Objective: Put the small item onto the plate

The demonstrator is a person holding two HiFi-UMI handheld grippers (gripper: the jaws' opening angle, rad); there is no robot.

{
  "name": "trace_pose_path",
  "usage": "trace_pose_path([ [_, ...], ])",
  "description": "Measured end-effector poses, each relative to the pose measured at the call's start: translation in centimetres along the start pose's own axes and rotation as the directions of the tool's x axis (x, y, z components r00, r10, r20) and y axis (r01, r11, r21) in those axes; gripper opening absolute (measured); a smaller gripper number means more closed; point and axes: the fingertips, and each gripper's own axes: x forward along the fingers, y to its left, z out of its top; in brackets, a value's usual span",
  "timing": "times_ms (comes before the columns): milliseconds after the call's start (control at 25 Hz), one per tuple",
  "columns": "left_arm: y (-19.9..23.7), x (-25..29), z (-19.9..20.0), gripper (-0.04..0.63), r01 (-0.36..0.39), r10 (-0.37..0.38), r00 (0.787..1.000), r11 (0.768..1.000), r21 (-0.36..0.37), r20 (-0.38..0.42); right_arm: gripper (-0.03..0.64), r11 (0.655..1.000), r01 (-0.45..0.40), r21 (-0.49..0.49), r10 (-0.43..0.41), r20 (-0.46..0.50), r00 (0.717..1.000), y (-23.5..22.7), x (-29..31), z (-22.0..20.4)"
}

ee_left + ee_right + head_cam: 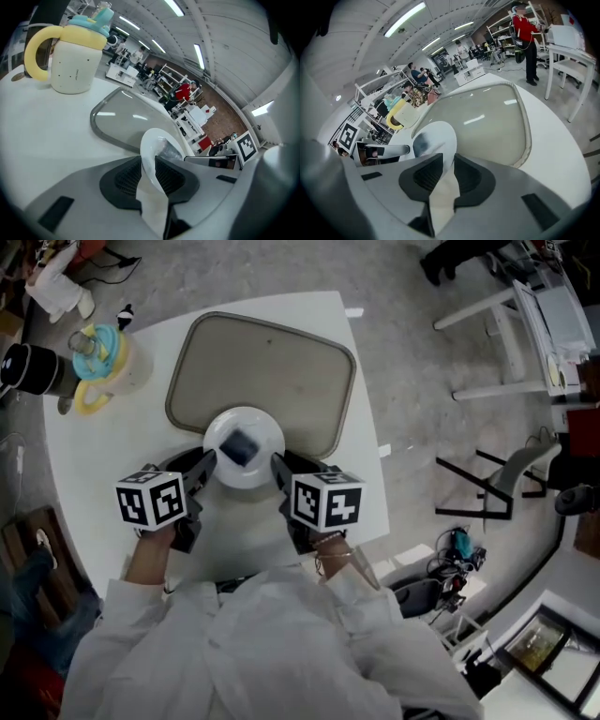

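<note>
While pinched at opposite rims, plate (268, 431): white, stiff, likely glazed, slippery, breakable; left claw (208, 463) nips the left rim, right claw (279, 465) the right. Item (241, 447): small, dark, probably light, loose; lies mid-plate. Keep level over surface (112, 446).

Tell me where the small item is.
The small item lies on the white plate, mid head view, gripped at opposite rims by the left tool and right tool, at the tray's near edge.
</note>
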Motion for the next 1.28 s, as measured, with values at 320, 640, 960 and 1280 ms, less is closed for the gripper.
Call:
trace_pose_path([
  [320,-0.2,3.4,3.9,0.081,-0.003,0.004,1.0,0.999,-0.037,0.031,0.084,0.999,-0.034,-0.036,0.035,0.019,0.999,-2.6,1.6,5.6],
  [640,0.3,5.7,5.9,0.081,-0.015,0.017,1.0,0.999,-0.051,0.025,0.082,0.996,-0.053,-0.071,0.056,0.043,0.998,-3.8,3.4,9.8],
  [960,0.5,7.0,7.6,0.081,-0.043,0.044,0.998,0.998,-0.035,0.042,0.083,0.997,-0.042,-0.067,0.045,0.05,0.998,-5.2,4.7,11.1],
  [1280,1.0,7.6,8.2,0.081,-0.075,0.075,0.997,0.997,0.023,0.022,0.083,0.996,0.015,-0.084,-0.011,0.042,0.999,-5.6,5.8,11.1],
])
